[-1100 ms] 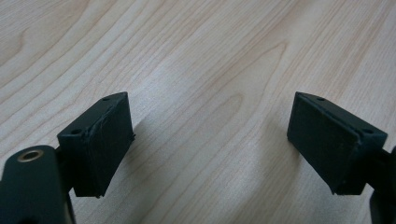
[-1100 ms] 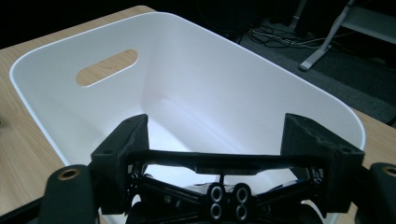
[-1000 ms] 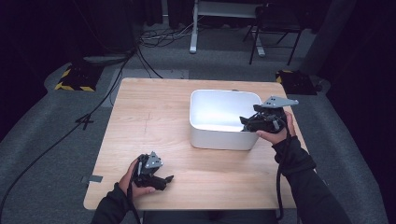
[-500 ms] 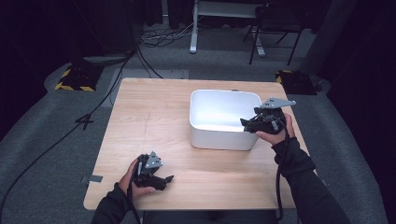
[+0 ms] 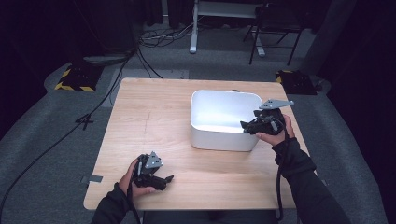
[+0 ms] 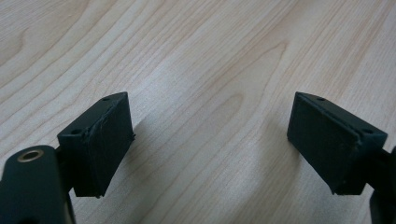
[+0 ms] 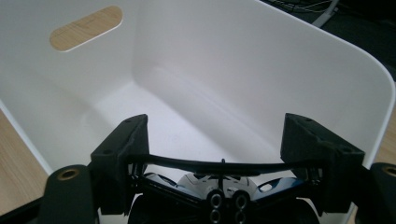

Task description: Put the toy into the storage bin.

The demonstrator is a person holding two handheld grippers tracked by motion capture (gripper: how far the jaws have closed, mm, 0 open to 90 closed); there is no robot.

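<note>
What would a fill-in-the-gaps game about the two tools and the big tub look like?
1. The right tool reaches over the rim of the ____ tub.
2. The left tool has its jaws ____ over the bare wooden table.
3. The right tool pinches a thin bar whose colour is ____.

Missing words: white; open; black.

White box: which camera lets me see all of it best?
The high view. It shows the whole white box, every wall and the rim, on the table. The right gripper view looks into it up close, past a black strip between the jaws. The left gripper view faces the wooden table.
</note>
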